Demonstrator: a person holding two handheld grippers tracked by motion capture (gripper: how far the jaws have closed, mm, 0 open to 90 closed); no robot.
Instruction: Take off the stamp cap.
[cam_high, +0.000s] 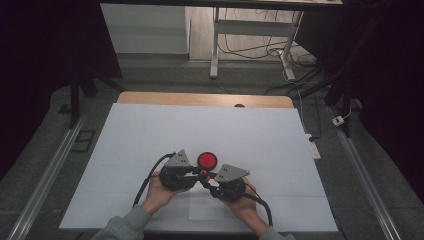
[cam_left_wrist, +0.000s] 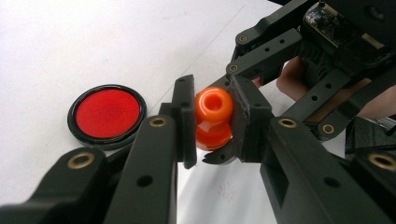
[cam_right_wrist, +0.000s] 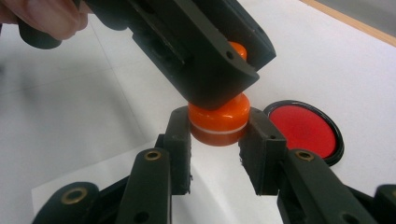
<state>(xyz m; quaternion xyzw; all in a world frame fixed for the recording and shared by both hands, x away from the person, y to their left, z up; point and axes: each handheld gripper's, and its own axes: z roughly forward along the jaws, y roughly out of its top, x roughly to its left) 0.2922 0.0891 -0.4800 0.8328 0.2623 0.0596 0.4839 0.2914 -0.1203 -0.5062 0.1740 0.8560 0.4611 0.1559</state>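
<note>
Two grippers on one small thing here: a glossy orange plastic stamp (cam_left_wrist: 213, 119) with a knob handle on top and a wider round base with a pale band around it, held just above the white paper-covered worktop (cam_high: 150, 135), near its front edge. The left gripper (cam_left_wrist: 212, 122) has its fingers (cam_left_wrist: 184, 119) pinched narrow on the upper knob, while the right gripper (cam_right_wrist: 218, 140) has its fingers (cam_right_wrist: 180, 140) snug against either side of the base. Just beside it lies a round red ink pad in a black plastic rim (cam_high: 207, 160), face up and uncovered on the worktop. Looks to me like the step in hand is getting the stamp apart or steadied between both hands. Next move probably calls for one gripper to hold firm while the other twists or pulls straight along the axis, gently, since that glossy surface could slip.
</note>
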